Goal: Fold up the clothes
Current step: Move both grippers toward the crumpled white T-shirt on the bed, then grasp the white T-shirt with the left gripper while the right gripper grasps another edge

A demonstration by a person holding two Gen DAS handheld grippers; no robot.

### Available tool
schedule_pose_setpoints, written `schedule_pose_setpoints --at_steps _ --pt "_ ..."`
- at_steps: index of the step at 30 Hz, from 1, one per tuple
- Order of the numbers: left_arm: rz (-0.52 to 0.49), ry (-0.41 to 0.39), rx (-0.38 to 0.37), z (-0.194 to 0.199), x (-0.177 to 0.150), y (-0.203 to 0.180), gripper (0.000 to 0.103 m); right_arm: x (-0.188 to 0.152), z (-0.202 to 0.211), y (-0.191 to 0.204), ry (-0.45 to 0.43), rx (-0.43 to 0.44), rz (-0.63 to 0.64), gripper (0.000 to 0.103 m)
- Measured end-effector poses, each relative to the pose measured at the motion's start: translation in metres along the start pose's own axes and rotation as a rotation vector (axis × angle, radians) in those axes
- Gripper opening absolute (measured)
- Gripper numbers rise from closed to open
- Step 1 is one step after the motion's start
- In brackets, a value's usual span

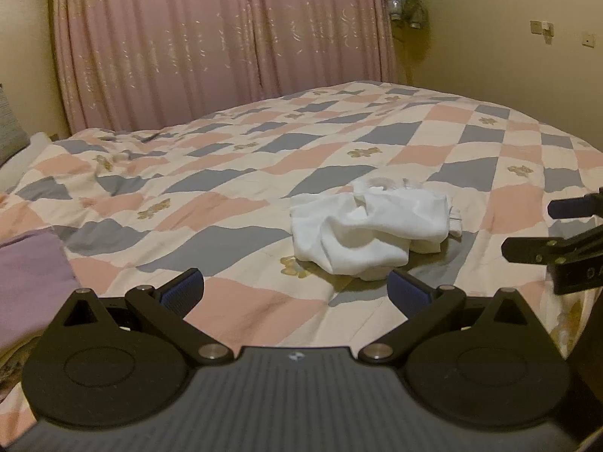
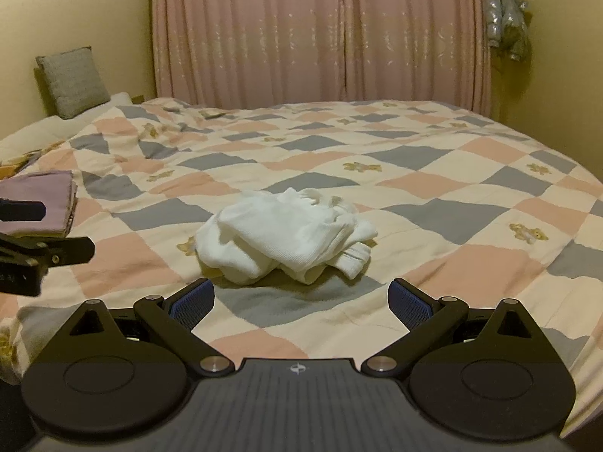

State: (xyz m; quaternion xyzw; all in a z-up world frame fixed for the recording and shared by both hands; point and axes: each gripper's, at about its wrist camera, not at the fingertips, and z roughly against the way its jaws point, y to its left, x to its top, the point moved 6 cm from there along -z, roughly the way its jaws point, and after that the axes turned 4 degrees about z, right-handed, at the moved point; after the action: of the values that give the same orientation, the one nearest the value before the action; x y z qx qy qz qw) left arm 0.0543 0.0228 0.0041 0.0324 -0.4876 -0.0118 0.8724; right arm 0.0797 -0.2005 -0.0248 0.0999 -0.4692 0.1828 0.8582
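A crumpled white garment [image 1: 371, 231] [image 2: 286, 235] lies in a heap on the checked quilt [image 1: 233, 196] [image 2: 433, 196]. My left gripper [image 1: 296, 292] is open, hovering just short of the heap with nothing between its fingers. My right gripper [image 2: 301, 301] is also open and empty, a little in front of the heap. Each gripper shows at the edge of the other's view: the right gripper [image 1: 527, 229] at the right side, the left gripper [image 2: 69, 231] at the left side. A folded lilac cloth [image 1: 32, 278] [image 2: 41, 199] rests on the bed's left side.
The bed's near edge drops off at the lower right [image 1: 569, 320]. A grey cushion [image 2: 71, 81] leans against the wall at the bed's head. Pink curtains [image 1: 222, 37] [image 2: 320, 34] hang behind the bed, and a pale garment [image 2: 507, 19] hangs on the wall.
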Motion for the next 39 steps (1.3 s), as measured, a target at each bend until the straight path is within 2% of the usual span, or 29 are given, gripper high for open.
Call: schedule_pose_setpoints --at_steps 10,19,26,30,32,35,39 --pt "0.052 0.044 -0.043 -0.032 -0.011 0.003 0.102 0.005 -0.012 0.001 0.049 -0.024 0.047 0.101" --pt "0.045 0.056 -0.055 -0.055 -0.009 -0.005 0.102 0.011 -0.031 -0.019 0.063 0.008 0.047 0.101" --pt "-0.025 0.068 -0.081 -0.076 0.0 -0.009 0.102 0.018 -0.046 -0.032 0.024 0.033 0.025 0.101" --pt "-0.073 0.065 -0.113 -0.096 0.007 -0.014 0.102 0.021 -0.058 -0.028 0.01 0.048 0.058 0.101" --pt "-0.087 0.066 -0.134 -0.107 0.01 -0.018 0.101 0.022 -0.066 -0.027 0.007 0.048 0.08 0.093" --pt "-0.096 0.072 -0.168 -0.125 0.015 -0.024 0.093 0.023 -0.083 -0.031 0.029 0.069 0.074 0.082" --pt "-0.132 0.074 -0.246 -0.143 0.02 -0.04 0.074 0.024 -0.101 -0.042 0.053 0.074 0.059 0.077"
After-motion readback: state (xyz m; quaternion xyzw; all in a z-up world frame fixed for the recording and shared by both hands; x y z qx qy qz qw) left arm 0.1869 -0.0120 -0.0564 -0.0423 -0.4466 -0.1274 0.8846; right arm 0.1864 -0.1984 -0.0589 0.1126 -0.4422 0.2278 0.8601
